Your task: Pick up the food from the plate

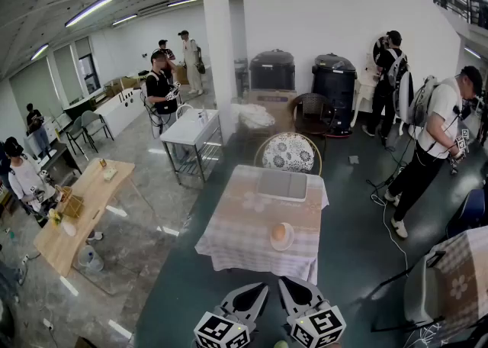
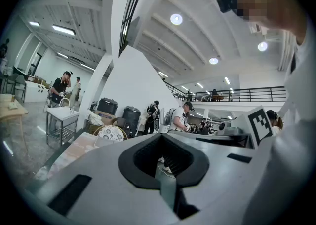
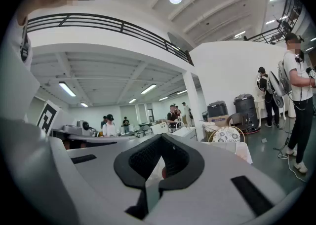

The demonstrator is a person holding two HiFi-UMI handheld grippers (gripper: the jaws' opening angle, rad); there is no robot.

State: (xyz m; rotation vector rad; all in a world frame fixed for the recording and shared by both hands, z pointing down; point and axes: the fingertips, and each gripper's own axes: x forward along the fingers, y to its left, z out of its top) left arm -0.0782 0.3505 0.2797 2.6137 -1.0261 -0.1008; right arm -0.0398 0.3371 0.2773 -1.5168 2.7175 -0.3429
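Head view: food on plate, near right of tabletop by near edge. Left gripper and right gripper low, well short of table. Judged: approach stage. Next: advance, part jaws over food.

Left gripper view: jaws clenched, empty; plate unseen.

Right gripper view: jaws clenched, empty; food unconfirmed.

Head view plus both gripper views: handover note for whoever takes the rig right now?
Left gripper: shut, empty, held low, short of the table.
Right gripper: shut, empty, beside the left one.
Food: a round orange-tan piece on the white plate, near the front edge of the checked-cloth table. A grey tray lies at the far edge.
Done: nothing; the food is untouched.
Left: close in, open a gripper, grasp the food, lift it off the plate.
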